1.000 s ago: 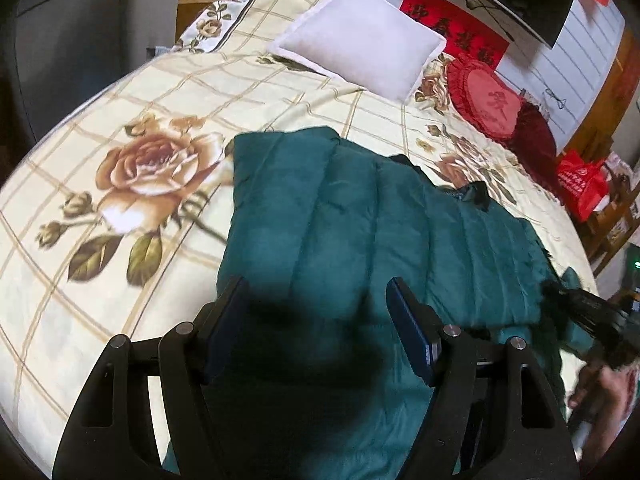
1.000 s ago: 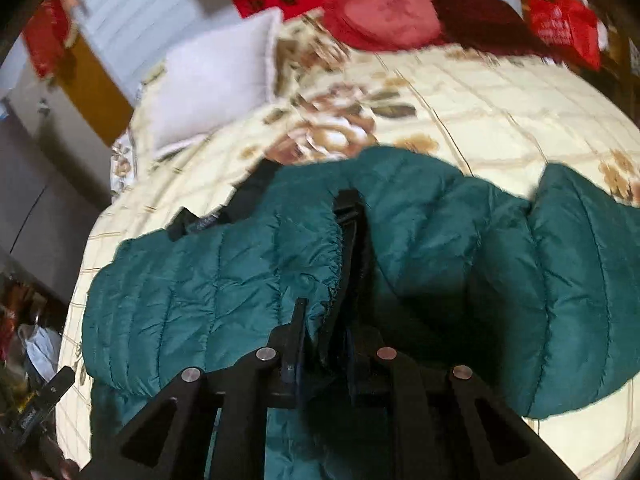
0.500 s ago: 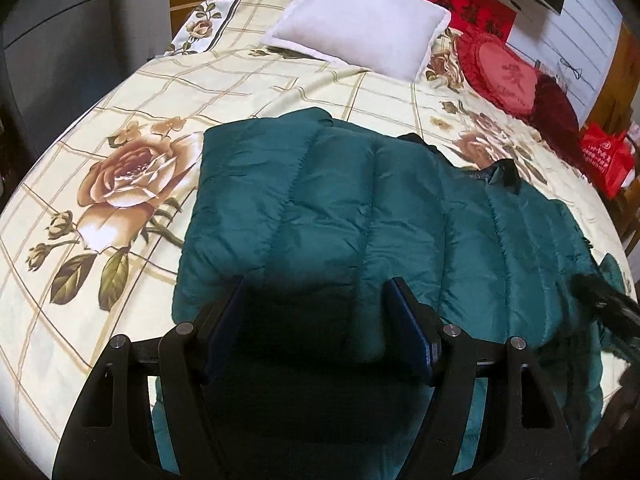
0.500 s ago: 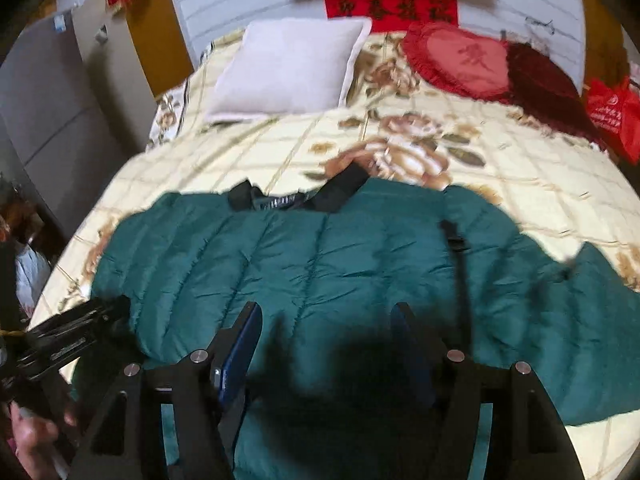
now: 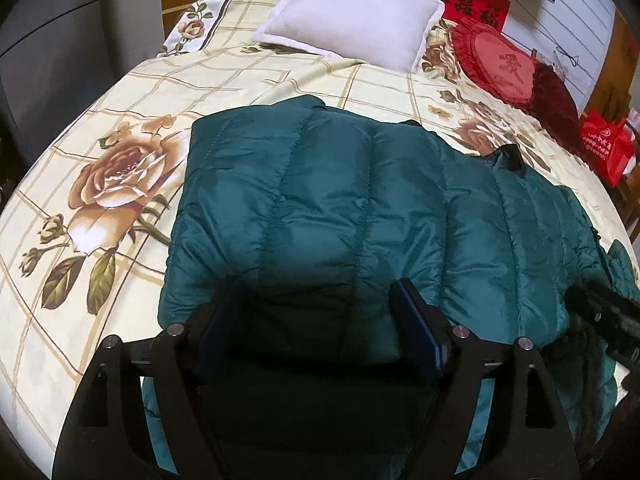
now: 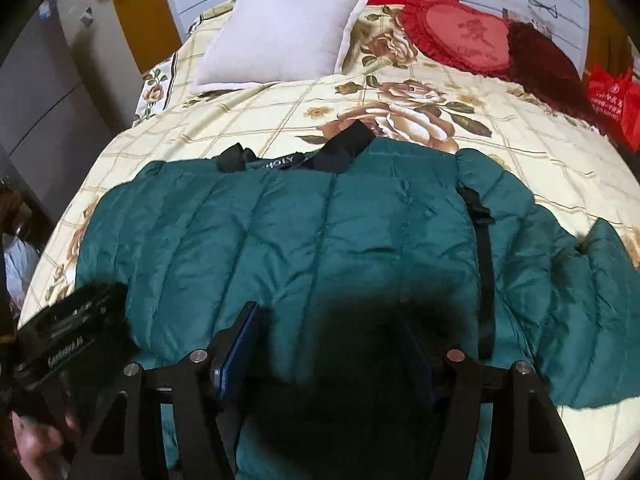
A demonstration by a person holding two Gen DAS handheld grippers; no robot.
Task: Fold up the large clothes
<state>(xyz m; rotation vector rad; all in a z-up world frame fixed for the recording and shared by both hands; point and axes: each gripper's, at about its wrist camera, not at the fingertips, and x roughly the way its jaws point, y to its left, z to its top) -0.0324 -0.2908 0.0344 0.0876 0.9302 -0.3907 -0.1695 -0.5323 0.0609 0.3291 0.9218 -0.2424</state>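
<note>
Left gripper (image 5: pixel 320 320) angled down over the green puffer jacket (image 5: pixel 340 200) – jaws just widened, released, right gripper (image 6: pixel 332 344) likewise tilted down – jaws just spread, grasping nothing, floral bed (image 5: pixel 100 140) beneath.

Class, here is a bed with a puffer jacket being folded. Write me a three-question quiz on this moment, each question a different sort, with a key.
1. True or false: the white pillow lies on the green jacket.
2. Multiple choice: the heart-shaped cushion is A) red, B) blue, C) yellow.
3. Fill in: the right claw is ____ above the jacket, gripping nothing.

Key
1. False; it lies apart, at the head of the bedspread.
2. A.
3. Open. Its jaws have just been opening; the left claw also stands open.
</note>
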